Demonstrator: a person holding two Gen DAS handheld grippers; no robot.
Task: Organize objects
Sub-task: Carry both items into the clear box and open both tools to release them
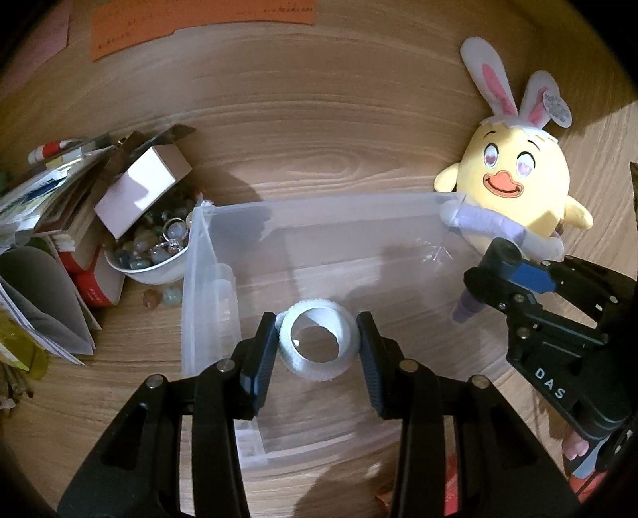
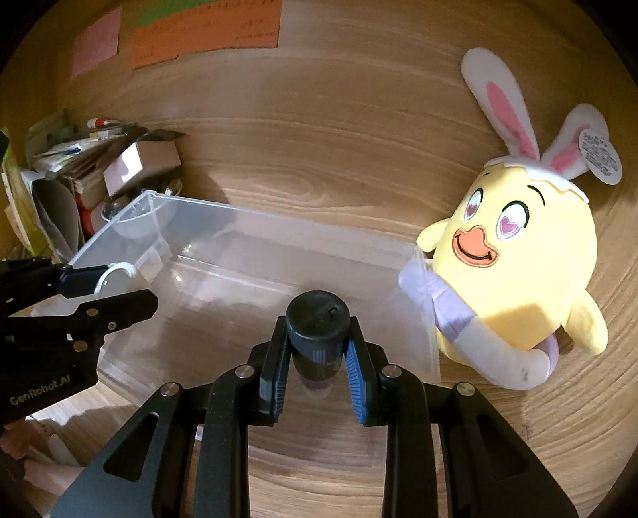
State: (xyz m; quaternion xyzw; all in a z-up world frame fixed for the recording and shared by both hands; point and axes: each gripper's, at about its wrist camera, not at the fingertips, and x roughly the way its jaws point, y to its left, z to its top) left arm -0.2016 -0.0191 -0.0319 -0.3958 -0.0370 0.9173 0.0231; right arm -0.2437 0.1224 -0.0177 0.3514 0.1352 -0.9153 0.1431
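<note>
The clear plastic bin (image 1: 319,239) sits open on the wooden desk (image 1: 319,119), and everything here is placed against it. The left gripper (image 1: 319,350) hangs over the bin's near left part, its jaws partly apart and pressed on either side of a white tape roll (image 1: 317,342), which is held with its hole facing the camera, above the bin's floor. The right gripper (image 2: 315,358) is over the bin's near right part, jaws nearly closed, clamping a dark capped tube (image 2: 318,334) upright between its blue pads (image 2: 355,378); the tube's pale purple lower end shows below the jaws in the left wrist view. A yellow plush chick (image 2: 514,271) with rabbit ears leans against the bin's right end wall, touching it. Just beyond the bin's left end are a white bowl of stones (image 1: 151,247), a small cardboard box (image 1: 139,187) and a heap of books and papers (image 1: 52,239). Coloured paper sheets (image 2: 203,36) lie well behind the bin
</note>
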